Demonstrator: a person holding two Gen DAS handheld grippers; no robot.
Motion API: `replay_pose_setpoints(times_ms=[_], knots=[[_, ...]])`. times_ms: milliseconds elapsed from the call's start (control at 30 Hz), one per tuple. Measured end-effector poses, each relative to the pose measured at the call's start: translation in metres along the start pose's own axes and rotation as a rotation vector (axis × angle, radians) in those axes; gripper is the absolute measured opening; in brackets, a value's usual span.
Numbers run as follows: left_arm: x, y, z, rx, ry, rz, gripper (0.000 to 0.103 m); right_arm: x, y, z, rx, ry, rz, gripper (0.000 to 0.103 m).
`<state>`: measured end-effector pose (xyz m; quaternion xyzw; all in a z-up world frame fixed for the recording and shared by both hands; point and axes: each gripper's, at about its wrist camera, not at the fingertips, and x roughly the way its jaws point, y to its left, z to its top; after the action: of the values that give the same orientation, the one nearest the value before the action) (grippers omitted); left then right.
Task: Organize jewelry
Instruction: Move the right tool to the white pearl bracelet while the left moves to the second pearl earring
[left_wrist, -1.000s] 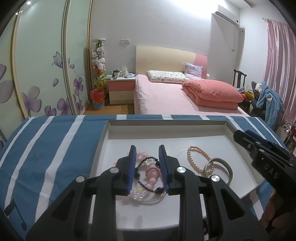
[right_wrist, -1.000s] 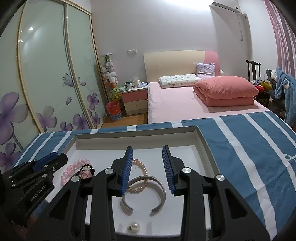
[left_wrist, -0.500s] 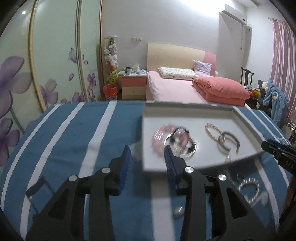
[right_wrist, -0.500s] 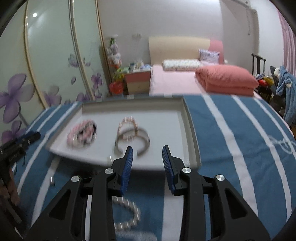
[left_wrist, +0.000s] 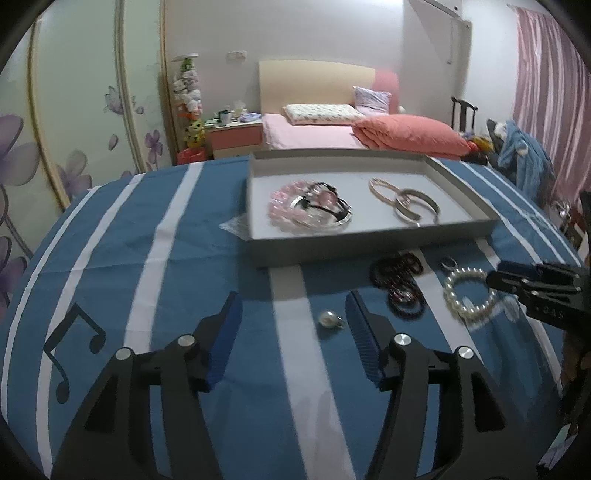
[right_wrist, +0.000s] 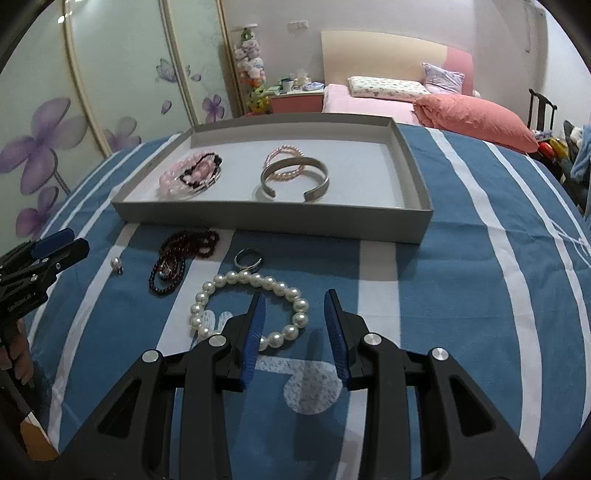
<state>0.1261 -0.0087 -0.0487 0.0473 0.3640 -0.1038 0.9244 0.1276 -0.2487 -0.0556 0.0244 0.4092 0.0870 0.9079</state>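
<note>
A grey tray (right_wrist: 280, 220) (left_wrist: 369, 247) on the blue striped cloth holds a pink and black bead pile (right_wrist: 192, 173) (left_wrist: 310, 206), a small pink pearl bracelet (right_wrist: 284, 153) and a silver cuff (right_wrist: 295, 177) (left_wrist: 417, 208). In front of the tray lie dark red beads (right_wrist: 177, 258) (left_wrist: 399, 273), a silver ring (right_wrist: 248, 258), a white pearl bracelet (right_wrist: 251, 306) (left_wrist: 469, 295) and a single pearl (left_wrist: 330, 318) (right_wrist: 116, 263). My left gripper (left_wrist: 293, 314) is open and empty, with the single pearl just inside its right finger. My right gripper (right_wrist: 295, 314) is open and empty above the white pearl bracelet.
The blue and white striped cloth (left_wrist: 147, 258) covers the table. A clear plastic bag (left_wrist: 232, 225) lies at the tray's left edge. Behind are a pink bed (right_wrist: 443, 107), a nightstand (left_wrist: 236, 136) and wardrobe doors with purple flowers (right_wrist: 74, 110).
Both grippers have pulled back from over the tray to the cloth in front of it. The left gripper's jaws have opened wider. The loose jewelry in front of the tray has come into view.
</note>
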Motion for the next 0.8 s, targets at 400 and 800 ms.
replay_pose_setpoints(times_ms=[400,800], knots=[[0.014,-0.015,-0.007,0.044,0.060,-0.007,0.060,0.009,0.003,-0.006,-0.044,0.034,-0.071,0.012],[0.038,-0.020,0.000,0.041,0.128,0.009,0.047,0.009,-0.026,-0.002,0.040,0.027,-0.118,0.011]])
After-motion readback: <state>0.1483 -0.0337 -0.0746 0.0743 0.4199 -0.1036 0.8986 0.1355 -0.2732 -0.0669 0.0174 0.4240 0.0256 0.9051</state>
